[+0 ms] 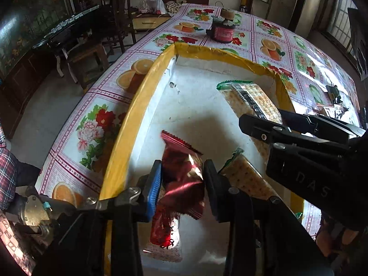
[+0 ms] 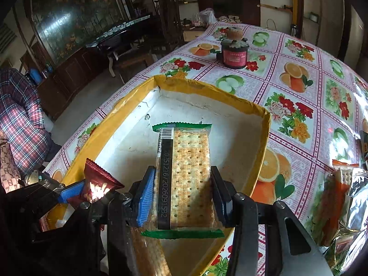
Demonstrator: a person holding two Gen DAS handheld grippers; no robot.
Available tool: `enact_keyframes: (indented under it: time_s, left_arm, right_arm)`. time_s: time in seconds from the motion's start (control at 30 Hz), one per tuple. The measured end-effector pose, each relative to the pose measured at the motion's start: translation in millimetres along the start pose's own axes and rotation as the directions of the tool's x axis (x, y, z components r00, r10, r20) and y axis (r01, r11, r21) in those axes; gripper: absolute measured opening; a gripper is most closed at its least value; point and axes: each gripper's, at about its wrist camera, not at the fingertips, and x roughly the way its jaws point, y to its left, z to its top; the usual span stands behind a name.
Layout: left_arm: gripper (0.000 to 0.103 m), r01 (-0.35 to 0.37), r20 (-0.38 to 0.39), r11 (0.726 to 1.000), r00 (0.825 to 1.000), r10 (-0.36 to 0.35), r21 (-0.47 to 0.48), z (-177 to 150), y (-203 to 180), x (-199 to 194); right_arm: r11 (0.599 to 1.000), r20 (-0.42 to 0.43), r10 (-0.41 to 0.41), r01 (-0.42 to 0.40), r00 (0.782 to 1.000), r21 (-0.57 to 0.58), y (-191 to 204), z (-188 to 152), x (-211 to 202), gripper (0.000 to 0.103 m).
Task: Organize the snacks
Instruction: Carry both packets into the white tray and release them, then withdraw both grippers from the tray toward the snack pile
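Cracker pack (image 2: 187,179) lengthwise in right hand-held gripper (image 2: 182,197), red packet (image 1: 181,174) clamped in left hand-held gripper (image 1: 181,184)

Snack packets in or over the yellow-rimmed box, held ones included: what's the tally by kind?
Red foil: 2, held red packet in left gripper, loose red packet
Crackers: 2, held cracker packet in right gripper, loose cracker packet
Total: 4

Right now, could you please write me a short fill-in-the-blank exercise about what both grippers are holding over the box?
1. The left gripper is shut on a ____ foil snack packet.
2. The right gripper holds a pack of ____.
3. The box has a ____ taped rim.
4. A dark jar stands on the ____.

Answers: red; crackers; yellow; tablecloth
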Motion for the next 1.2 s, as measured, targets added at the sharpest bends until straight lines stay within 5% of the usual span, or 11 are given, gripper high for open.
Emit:
enact_keyframes:
  time_s: [0.13, 0.6, 0.77, 0.93, 1.07, 1.2]
  left_arm:
    - [0.055, -0.01, 0.008, 1.0, 1.0, 0.01, -0.017, -3, 6, -2]
    - [0.083, -0.068, 0.205, 0.996, 0.976, 0.08, -0.064, -10, -5, -66]
    - [0.083, -0.112, 0.217, 0.993, 0.969, 0.12, -0.048, -15, -20, -70]
    - [0.083, -0.151, 0.227, 0.988, 0.962, 0.15, -0.016, -20, -38, -73]
    - [0.089, -0.151, 0.222, 0.989, 0.964, 0.147, -0.002, -20, -44, -80]
    - [0.094, -0.146, 0.263, 0.989, 0.955, 0.14, 0.001, -21, -45, -94]
  right_arm:
    - [1.0, -0.017, -0.019, 0.019, 1.0, 0.012, -4, -5, 2, 0.047]
    - [0.997, 0.157, -0.031, 0.019, 0.987, 0.081, -31, -43, -97, 0.056]
    - [0.998, 0.325, 0.009, -0.031, 0.946, 0.063, -25, -65, -168, 0.058]
    - [0.997, 0.455, 0.073, -0.061, 0.887, -0.041, 5, -73, -230, 0.072]
    - [0.992, 0.482, 0.117, -0.082, 0.869, -0.093, 18, -79, -249, 0.074]
    - [0.995, 0.472, 0.097, -0.072, 0.876, -0.07, 11, -84, -251, 0.074]
